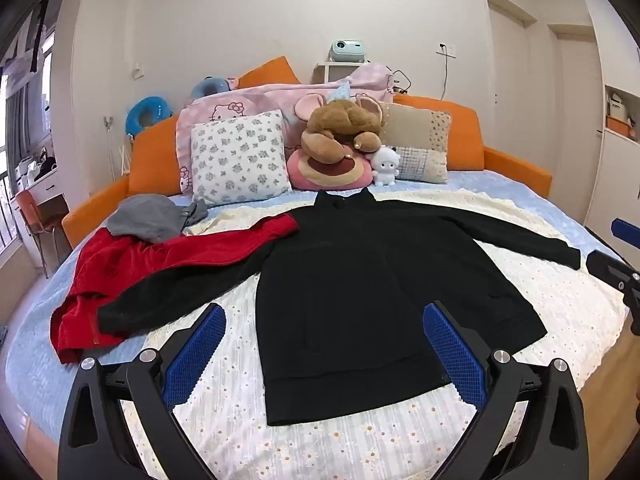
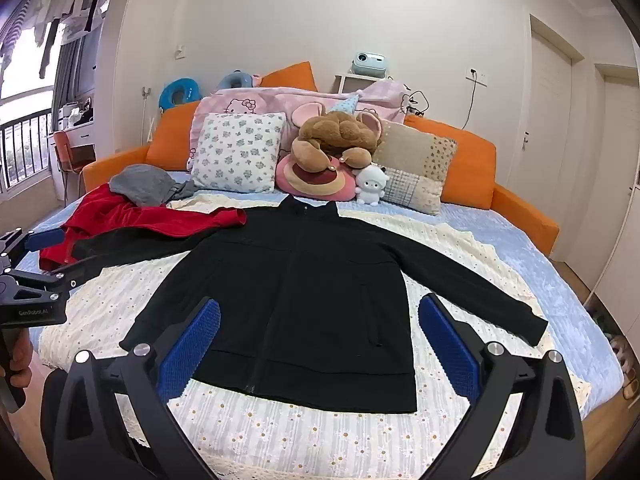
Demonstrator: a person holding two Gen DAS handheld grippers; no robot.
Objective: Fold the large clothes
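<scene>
Black fleece jacket (image 1: 360, 300) lies flat and front-up on my bed (image 1: 560, 320), sleeves spread wide — its collar toward the pillows. My left gripper (image 1: 324, 344) hovers above the hem, blue pads (image 1: 192, 364) held wide apart and holding nothing. My right gripper (image 2: 320, 344) hangs likewise, spread and empty. One sleeve overlaps a red garment (image 1: 132, 268), beside a grey one (image 1: 148, 216).
</scene>
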